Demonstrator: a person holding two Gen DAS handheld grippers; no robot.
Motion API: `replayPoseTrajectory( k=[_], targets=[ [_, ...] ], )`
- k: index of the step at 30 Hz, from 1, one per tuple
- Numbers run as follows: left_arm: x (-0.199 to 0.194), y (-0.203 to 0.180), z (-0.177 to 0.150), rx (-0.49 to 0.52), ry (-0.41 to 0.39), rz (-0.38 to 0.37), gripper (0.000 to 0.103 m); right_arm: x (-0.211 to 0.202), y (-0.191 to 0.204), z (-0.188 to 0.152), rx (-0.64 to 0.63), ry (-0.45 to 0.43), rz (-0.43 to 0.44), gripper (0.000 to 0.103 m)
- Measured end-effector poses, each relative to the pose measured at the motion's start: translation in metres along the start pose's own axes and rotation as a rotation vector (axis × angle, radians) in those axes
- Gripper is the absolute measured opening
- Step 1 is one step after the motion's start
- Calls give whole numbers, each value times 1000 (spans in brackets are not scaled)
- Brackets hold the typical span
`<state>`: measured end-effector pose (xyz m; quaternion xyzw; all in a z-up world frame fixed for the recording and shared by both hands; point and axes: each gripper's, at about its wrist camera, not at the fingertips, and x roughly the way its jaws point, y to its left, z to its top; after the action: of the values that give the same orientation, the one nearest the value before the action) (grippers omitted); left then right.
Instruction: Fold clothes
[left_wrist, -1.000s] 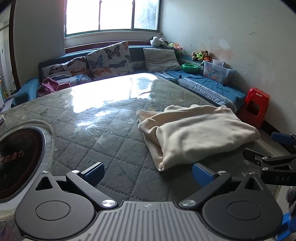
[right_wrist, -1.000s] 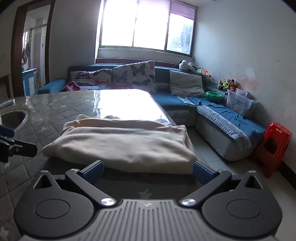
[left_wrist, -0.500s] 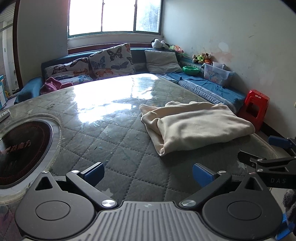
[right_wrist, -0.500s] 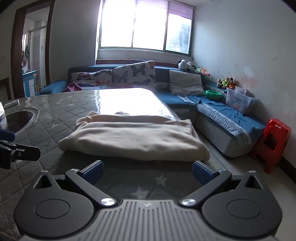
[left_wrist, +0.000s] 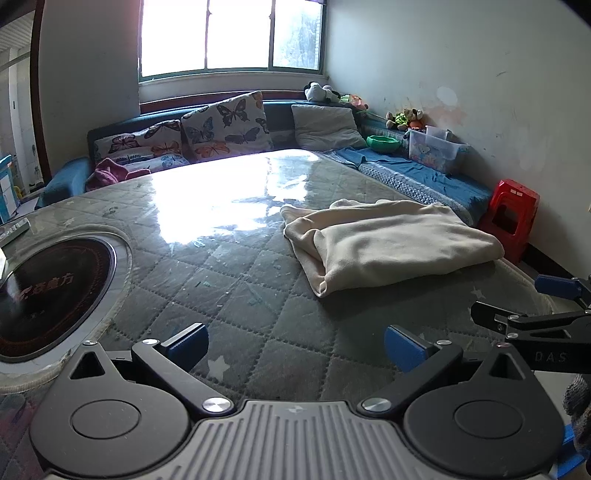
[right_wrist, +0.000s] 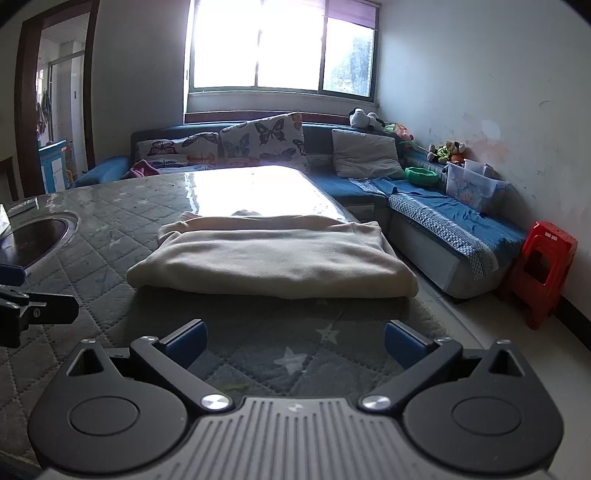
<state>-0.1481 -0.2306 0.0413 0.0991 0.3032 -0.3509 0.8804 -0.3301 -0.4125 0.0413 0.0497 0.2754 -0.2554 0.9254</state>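
Observation:
A cream garment (left_wrist: 391, 243) lies folded into a flat rectangle on the quilted grey table (left_wrist: 236, 266), near its right edge. It also shows in the right wrist view (right_wrist: 273, 254), straight ahead. My left gripper (left_wrist: 295, 343) is open and empty, held back from the garment over the table. My right gripper (right_wrist: 293, 341) is open and empty, a short way in front of the garment's near fold. The right gripper also shows at the right edge of the left wrist view (left_wrist: 532, 306).
A round black cooktop (left_wrist: 48, 288) is set into the table at the left. A blue sofa with butterfly cushions (left_wrist: 225, 127) runs behind and along the right. A red stool (right_wrist: 539, 269) stands on the floor at the right, beside a clear bin (right_wrist: 472, 184).
Both grippers have drawn back from the folded garment, which now sits farther away in both views. The garment has not moved. Both grippers stay open.

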Motion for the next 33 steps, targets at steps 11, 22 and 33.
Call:
replayPoseTrajectory(
  k=[11, 22, 33],
  targets=[
    [-13, -7, -9, 31, -22, 4, 103, -10, 1, -9, 11, -2, 13, 103],
    [-24, -13, -16, 45, -38, 4, 103, -20, 2, -14, 7, -18, 21, 103],
    [-30, -22, -18, 69, -56, -7, 103, -26, 5, -18, 4, -26, 30, 103]
  ],
)
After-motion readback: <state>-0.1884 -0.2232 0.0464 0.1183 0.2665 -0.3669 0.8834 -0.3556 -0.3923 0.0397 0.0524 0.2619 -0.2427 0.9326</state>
